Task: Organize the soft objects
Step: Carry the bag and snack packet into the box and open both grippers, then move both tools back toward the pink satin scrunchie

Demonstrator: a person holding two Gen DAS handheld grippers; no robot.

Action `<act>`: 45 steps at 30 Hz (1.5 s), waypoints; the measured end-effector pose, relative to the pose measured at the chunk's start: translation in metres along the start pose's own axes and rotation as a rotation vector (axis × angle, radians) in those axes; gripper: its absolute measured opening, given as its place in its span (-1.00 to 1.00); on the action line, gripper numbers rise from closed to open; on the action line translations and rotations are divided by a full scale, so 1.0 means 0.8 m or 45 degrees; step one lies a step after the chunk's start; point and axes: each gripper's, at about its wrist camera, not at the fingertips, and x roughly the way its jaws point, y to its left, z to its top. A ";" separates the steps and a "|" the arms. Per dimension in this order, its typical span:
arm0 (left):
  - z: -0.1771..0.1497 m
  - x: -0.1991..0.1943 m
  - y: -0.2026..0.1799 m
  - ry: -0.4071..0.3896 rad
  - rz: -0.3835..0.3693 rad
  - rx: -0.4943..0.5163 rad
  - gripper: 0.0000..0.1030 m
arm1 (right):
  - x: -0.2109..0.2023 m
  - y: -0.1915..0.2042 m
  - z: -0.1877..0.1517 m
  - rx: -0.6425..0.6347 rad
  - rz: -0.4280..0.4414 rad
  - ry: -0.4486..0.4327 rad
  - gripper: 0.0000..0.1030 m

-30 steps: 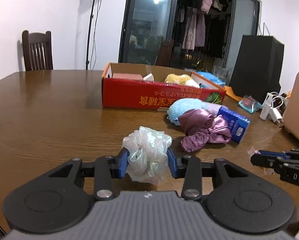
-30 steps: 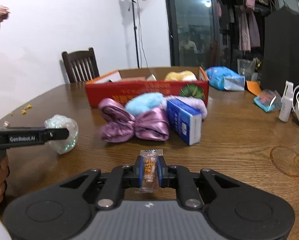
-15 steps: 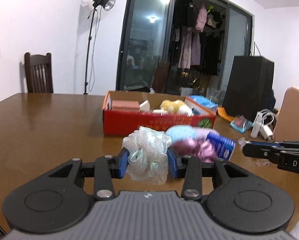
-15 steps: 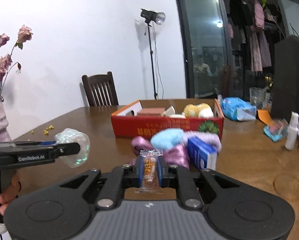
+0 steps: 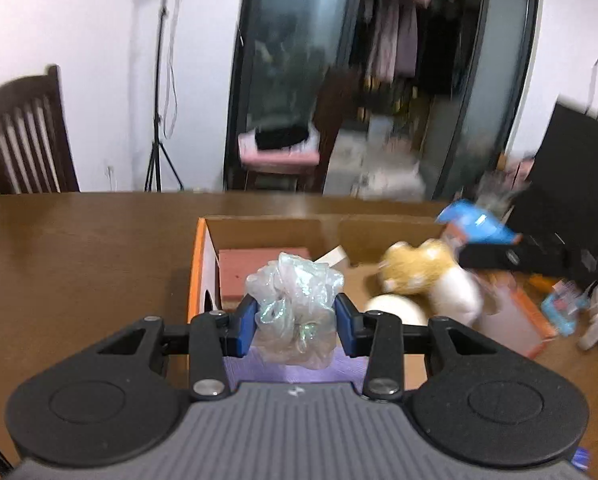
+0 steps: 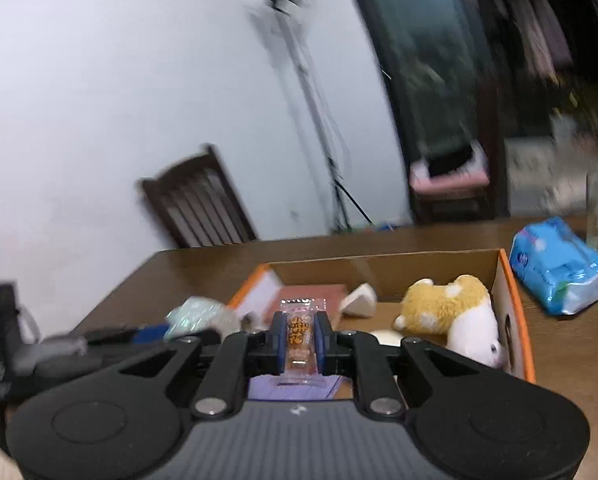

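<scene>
Both hands have swung from the near side of the table [image 5: 79, 240] to over the cardboard box [image 5: 203, 264]; a second ago the box was well ahead, beyond a pile of soft things. Background is smeared in both views, so I read this as mid-transit.

My left gripper [image 5: 295, 326] is part-way closed on the crinkly mesh pouf [image 5: 295, 300], blue pads pressing its sides; the pouf now hangs above the box's near left end, in front of the brick-red block [image 5: 255, 270].

My right gripper [image 6: 299, 340] is nearly fully closed on the small wrapped snack [image 6: 299, 336], held upright over the box's middle.

Already in the box: plush toy [image 6: 451, 312], a white rounded thing, a purple patch under the fingers.

Judgement: transport is nearly complete; what remains is lowering and letting go. The pouf is light and may cling to a pad on release.
</scene>
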 end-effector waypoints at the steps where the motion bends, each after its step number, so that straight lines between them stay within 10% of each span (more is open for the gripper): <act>1: 0.004 0.018 0.002 0.029 0.010 0.012 -0.17 | 0.029 -0.008 0.011 0.019 -0.029 0.034 -0.74; 8: 0.014 0.088 0.020 0.117 0.041 0.059 0.32 | 0.165 -0.054 0.033 0.057 -0.238 0.214 -0.66; 16: 0.020 0.057 0.018 0.045 0.048 0.087 0.43 | 0.159 -0.044 0.041 0.006 -0.260 0.165 -0.39; 31: -0.018 -0.149 -0.023 -0.192 0.121 0.144 0.53 | -0.109 -0.009 0.037 -0.261 -0.200 -0.057 0.03; 45: -0.216 -0.321 -0.120 -0.444 0.042 0.149 0.67 | -0.297 0.033 -0.192 -0.448 -0.081 -0.257 0.25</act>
